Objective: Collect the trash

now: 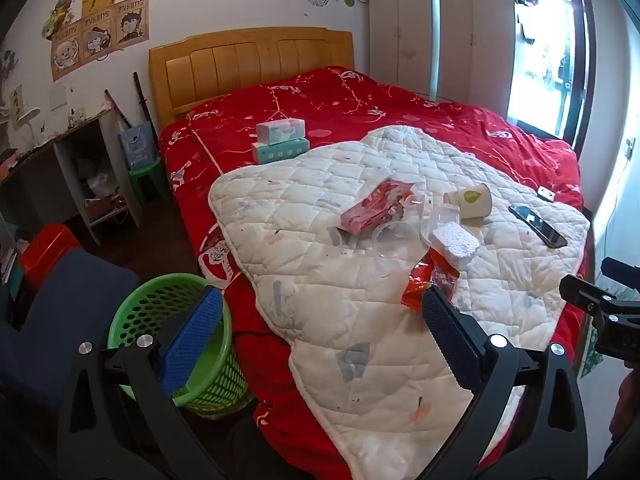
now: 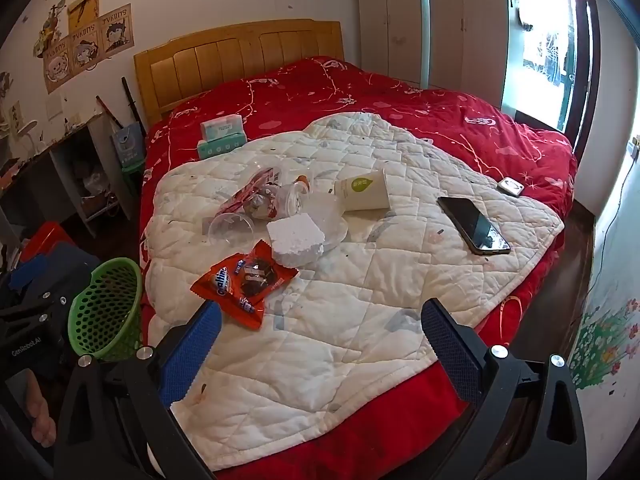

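Orange snack wrapper (image 2: 245,280) crumpled, possibly empty, on white quilt (image 2: 360,300); both grippers' fingers apart.

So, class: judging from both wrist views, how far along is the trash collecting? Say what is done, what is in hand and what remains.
Done: nothing visible; the part of the green basket that shows holds no trash. In hand: nothing; the left gripper and right gripper are both open and empty. Left: the orange snack wrapper, foam block, paper cup, clear plastic cup and pink packet, all on the white quilt.

Wooden-headboard bed (image 1: 252,64), white wardrobe (image 1: 440,36), bright window (image 1: 540,60).
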`<state>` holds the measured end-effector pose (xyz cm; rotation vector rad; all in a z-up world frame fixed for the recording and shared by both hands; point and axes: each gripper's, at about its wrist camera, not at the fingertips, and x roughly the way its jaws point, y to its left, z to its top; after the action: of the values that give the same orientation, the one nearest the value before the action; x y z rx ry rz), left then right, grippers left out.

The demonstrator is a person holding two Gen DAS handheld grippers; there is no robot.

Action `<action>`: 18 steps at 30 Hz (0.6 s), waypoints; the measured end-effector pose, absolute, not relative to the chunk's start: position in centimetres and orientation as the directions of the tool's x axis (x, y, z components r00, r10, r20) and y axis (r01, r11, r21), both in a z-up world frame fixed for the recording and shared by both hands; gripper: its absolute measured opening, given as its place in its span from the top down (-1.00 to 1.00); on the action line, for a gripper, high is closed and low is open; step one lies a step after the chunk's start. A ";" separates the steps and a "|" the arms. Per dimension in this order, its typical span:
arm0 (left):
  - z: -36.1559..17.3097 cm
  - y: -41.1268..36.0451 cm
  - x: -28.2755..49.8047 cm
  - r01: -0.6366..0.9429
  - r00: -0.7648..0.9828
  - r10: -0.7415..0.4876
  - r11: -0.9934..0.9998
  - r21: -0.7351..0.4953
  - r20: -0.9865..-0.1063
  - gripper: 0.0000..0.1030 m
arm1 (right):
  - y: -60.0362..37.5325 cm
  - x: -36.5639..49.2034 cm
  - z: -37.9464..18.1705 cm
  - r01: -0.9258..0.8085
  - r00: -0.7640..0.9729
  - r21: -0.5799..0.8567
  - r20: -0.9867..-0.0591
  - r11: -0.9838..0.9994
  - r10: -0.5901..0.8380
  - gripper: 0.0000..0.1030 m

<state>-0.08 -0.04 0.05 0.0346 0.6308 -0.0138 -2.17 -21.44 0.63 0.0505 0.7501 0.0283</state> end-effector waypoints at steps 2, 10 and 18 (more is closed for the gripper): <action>0.2 -0.1 -0.3 0.019 0.818 0.003 0.999 0.033 -0.576 -0.90 | -21.4 -2.2 0.7 -0.003 0.733 0.050 -0.680 0.999 0.037 -0.87; 0.5 -0.2 -0.5 0.011 0.820 0.004 1.000 0.023 -0.573 -0.90 | -21.5 -2.2 0.6 -0.003 0.737 0.050 -0.675 0.999 0.036 -0.87; 0.1 -0.2 -0.3 0.018 0.822 -0.002 1.000 0.022 -0.570 -0.90 | -21.5 -2.3 0.7 -0.007 0.741 0.055 -0.670 0.998 0.042 -0.87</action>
<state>-0.31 -0.16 0.15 0.0264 0.6065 -0.0107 -2.28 -21.54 0.72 0.0493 0.7354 0.0272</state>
